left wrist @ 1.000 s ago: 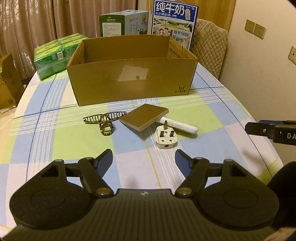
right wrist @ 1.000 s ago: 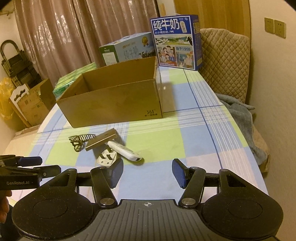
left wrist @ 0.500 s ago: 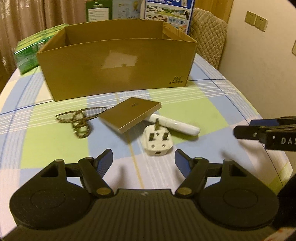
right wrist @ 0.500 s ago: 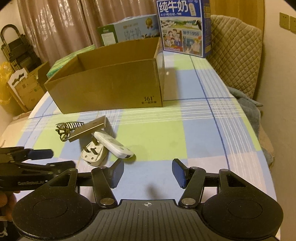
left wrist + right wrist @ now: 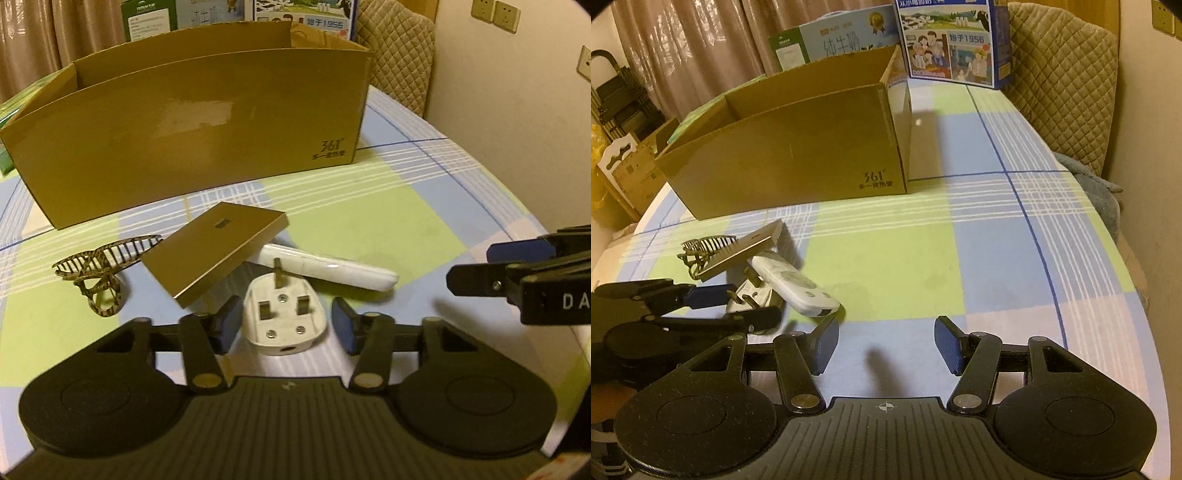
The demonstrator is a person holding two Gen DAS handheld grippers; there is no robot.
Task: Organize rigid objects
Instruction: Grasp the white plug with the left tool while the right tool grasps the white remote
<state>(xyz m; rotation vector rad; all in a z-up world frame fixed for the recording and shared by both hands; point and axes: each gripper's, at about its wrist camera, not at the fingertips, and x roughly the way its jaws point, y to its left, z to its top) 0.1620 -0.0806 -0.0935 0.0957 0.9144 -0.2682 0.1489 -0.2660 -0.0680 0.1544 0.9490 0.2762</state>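
We could not see inside the cardboard box point(image 5: 192, 136), the flat gold panel point(image 5: 216, 245) covered part of the white remote point(image 5: 332, 271), and the frame edge cropped the milk carton point(image 5: 951, 40).

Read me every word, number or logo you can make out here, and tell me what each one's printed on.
"361°": brown cardboard box, small line beneath too blurred.
"1956": blue milk carton.
"纯牛奶": pale blue carton behind the box.
"DA", cut off: right gripper.
Green label: unreadable.
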